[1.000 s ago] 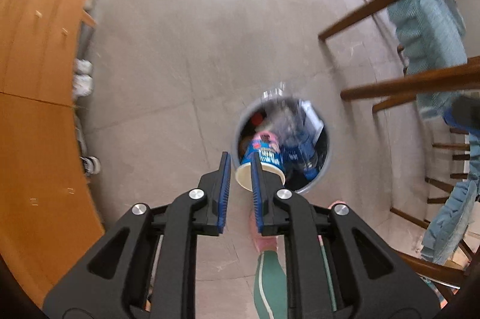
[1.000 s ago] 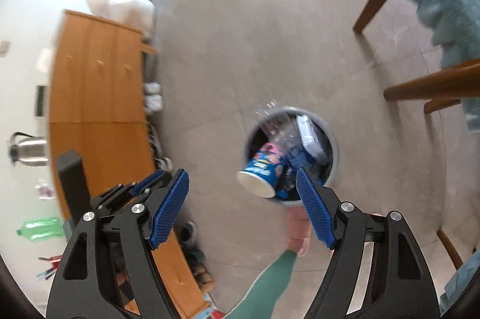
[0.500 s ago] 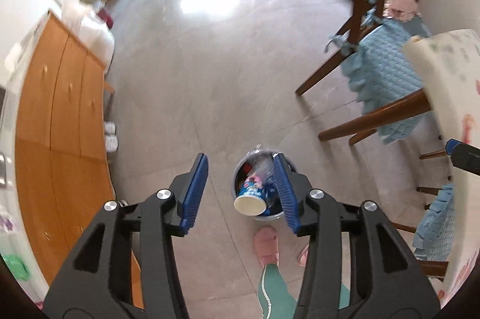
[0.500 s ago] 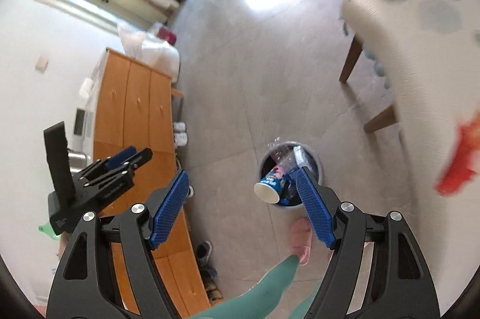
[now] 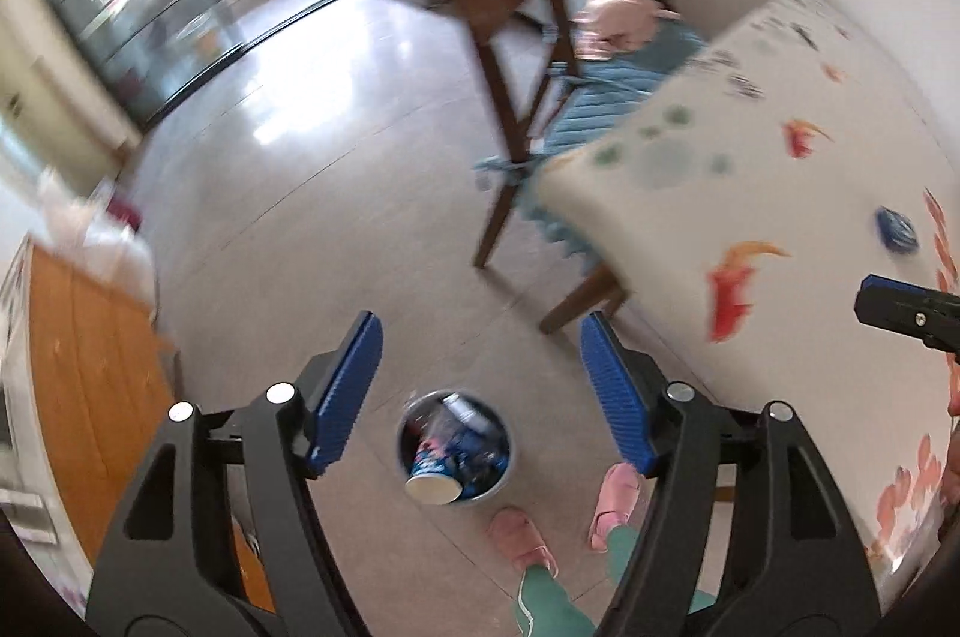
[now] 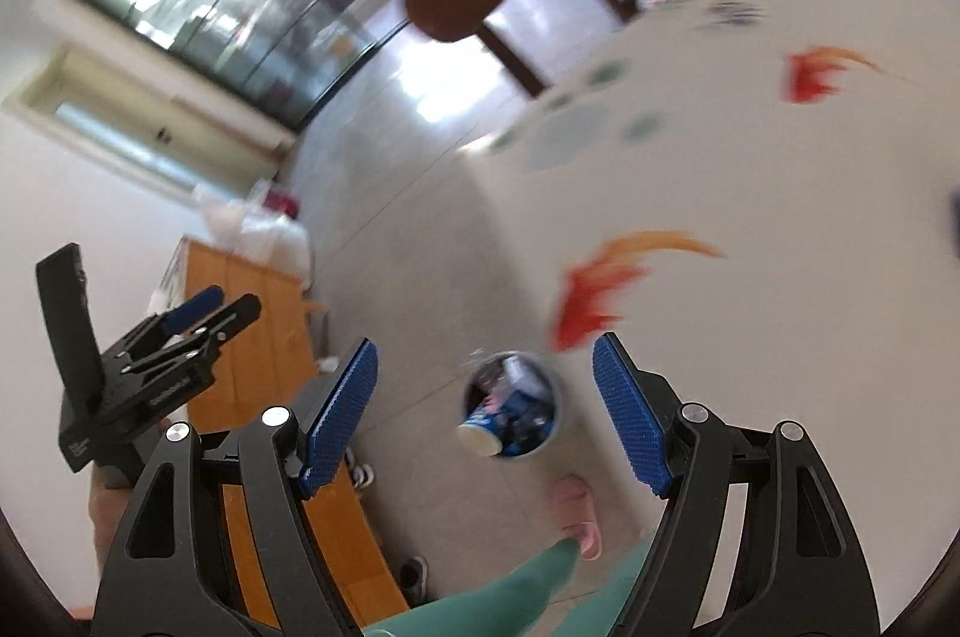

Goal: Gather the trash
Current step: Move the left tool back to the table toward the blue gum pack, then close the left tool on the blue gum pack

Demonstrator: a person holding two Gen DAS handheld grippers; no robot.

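On the floor, trash bin (image 5: 454, 448) holds paper cup (image 5: 433, 487).

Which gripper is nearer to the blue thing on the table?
Right. The right gripper reaches over the table near the blue thing; the left gripper, jaws opening and empty, is above the floor's trash bin.

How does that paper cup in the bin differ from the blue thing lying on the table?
The paper cup lies tipped at the rim of the full trash bin on the floor; the blue thing rests alone on the patterned table. The cup shows a pale open mouth and pink-blue print; the blue thing is too blurred to identify. Neither is held by a tool.
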